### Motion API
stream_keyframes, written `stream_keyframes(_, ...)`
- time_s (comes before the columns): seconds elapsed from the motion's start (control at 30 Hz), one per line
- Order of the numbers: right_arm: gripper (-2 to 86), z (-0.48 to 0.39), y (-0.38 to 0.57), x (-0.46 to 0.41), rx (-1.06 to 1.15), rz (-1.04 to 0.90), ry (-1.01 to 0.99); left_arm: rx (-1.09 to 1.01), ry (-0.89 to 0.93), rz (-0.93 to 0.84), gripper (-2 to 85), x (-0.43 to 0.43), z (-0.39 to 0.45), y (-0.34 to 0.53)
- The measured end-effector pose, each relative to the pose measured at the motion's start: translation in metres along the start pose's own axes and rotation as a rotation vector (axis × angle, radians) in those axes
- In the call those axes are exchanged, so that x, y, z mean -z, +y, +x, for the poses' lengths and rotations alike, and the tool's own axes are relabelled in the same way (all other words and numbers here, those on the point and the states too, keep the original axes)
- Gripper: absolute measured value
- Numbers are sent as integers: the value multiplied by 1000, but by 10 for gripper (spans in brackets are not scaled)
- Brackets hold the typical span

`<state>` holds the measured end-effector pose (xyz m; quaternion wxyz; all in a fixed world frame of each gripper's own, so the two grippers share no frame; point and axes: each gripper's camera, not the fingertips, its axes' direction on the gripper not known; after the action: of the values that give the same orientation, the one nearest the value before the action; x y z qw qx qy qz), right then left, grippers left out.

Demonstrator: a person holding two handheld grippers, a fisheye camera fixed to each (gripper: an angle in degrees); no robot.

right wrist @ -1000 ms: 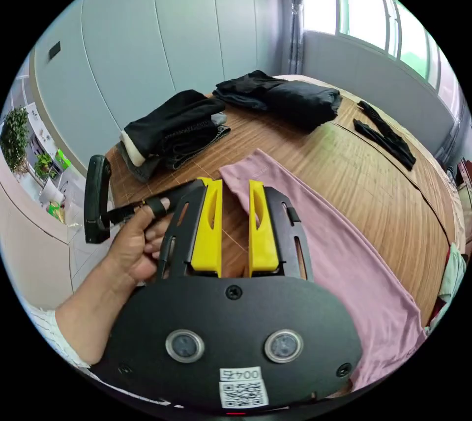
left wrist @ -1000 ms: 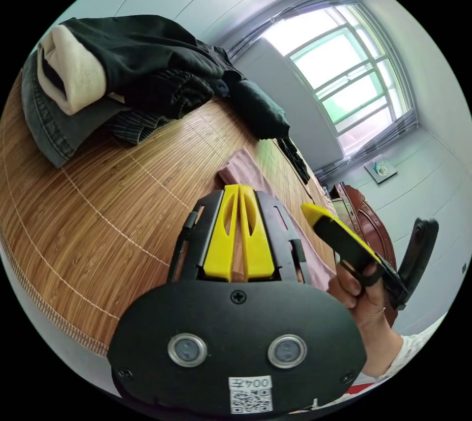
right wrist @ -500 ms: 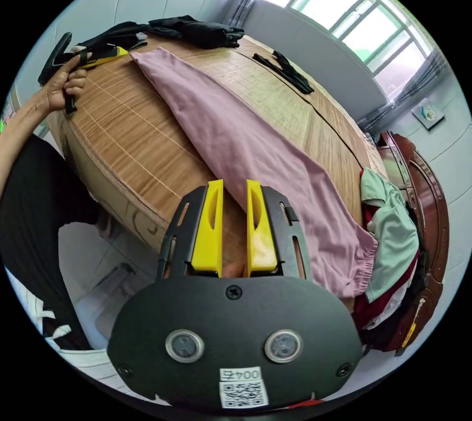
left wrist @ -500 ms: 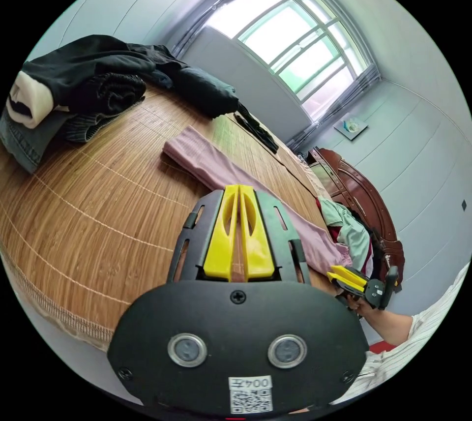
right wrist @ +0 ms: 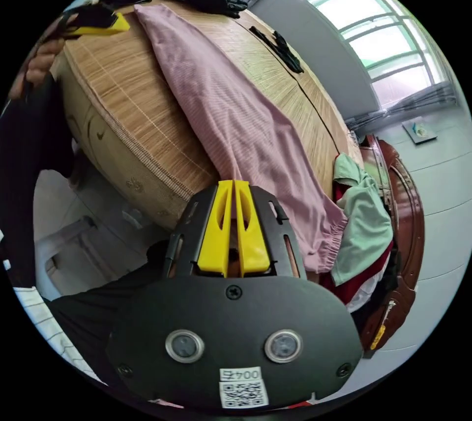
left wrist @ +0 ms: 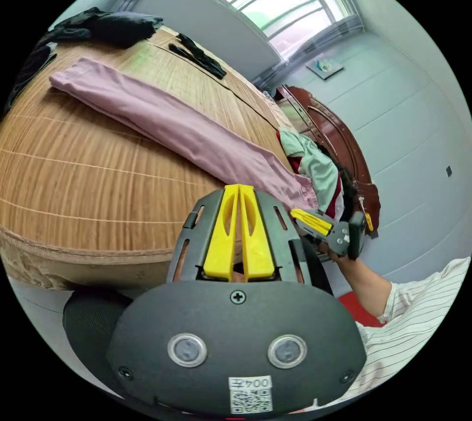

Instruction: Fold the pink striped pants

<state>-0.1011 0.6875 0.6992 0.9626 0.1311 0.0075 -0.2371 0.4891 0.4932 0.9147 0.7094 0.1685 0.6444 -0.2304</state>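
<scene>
Pink striped pants (right wrist: 241,121) lie lengthwise on the bamboo mat (left wrist: 98,180).
Left gripper (left wrist: 238,190) and right gripper (right wrist: 234,185) have jaws pressed together, apparently holding nothing, near the mat's edge.

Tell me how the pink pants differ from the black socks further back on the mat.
Colour: the pink pants are pale pink with fine stripes; the black socks are plain black.
Extent: the pants stretch along most of the bamboo mat; the socks cover a small patch near its far side.
Position: the pants' cuffed end reaches the mat's edge by a pile of clothes; the socks lie well inside it.
Both lie flat, untouched.
</scene>
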Motion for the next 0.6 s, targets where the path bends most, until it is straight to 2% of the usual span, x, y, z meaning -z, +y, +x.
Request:
stream_keyframes(0.03, 1, 14, -2, 3, -44, 5, -53, -50, -9, -33, 2, -11, 21, 2)
stream_keyframes(0.2, -3, 146, 1, 8, -451, 77, -570, -275, -24, -135, 4, -61, 100, 4)
stream_keyframes(0.3, -1, 185, 3, -2, -566, 95, -738, -470, -114, -144, 8, -90, 149, 3)
stream_keyframes(0.43, 0, 202, 0, 0, -587, 107, -792, -732, -247, -107, 29, -123, 210, 4)
stream_keyframes(0.6, 0, 209, -7, 8, -574, 117, -801, -885, -316, -133, 63, -157, 244, -3)
